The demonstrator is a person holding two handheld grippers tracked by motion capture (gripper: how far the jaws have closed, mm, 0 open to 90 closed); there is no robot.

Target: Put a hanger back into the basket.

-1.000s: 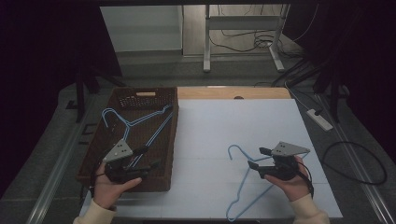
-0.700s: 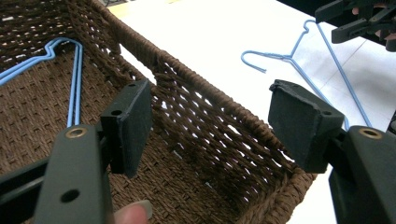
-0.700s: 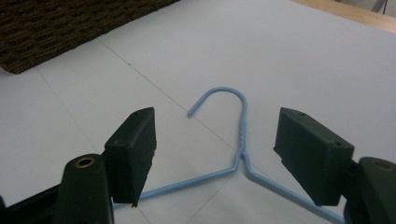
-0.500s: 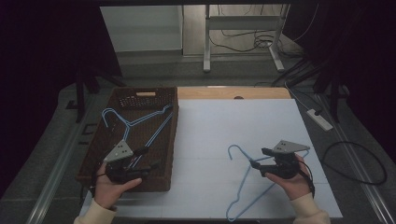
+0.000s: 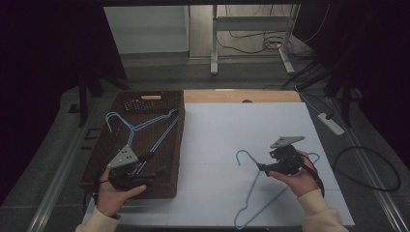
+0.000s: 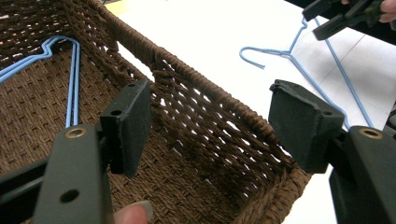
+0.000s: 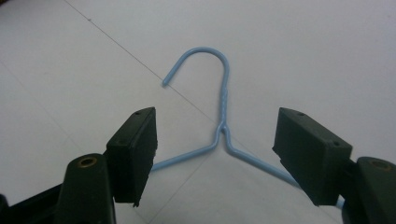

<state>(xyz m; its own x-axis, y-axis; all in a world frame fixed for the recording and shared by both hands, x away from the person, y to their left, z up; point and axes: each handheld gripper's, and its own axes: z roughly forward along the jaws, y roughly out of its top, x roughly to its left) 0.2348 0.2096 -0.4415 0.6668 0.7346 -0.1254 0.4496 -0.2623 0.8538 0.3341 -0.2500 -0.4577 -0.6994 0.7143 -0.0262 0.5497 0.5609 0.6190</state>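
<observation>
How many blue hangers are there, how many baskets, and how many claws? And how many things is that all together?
Blue hangers: 2, hanger in the basket and hanger on the table
Brown woven basket: 1
Claws: 2, left claw and right claw, both open
Total: 5

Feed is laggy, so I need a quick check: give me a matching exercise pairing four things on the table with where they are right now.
1. left gripper
2. right gripper
3. hanger on the white table
4. hanger in the basket

a. lies flat on brown wicker
b. open above the basket's near corner
c. open above a hanger's neck
d. hook points away from the person

Pairs: 1-b, 2-c, 3-d, 4-a
</observation>
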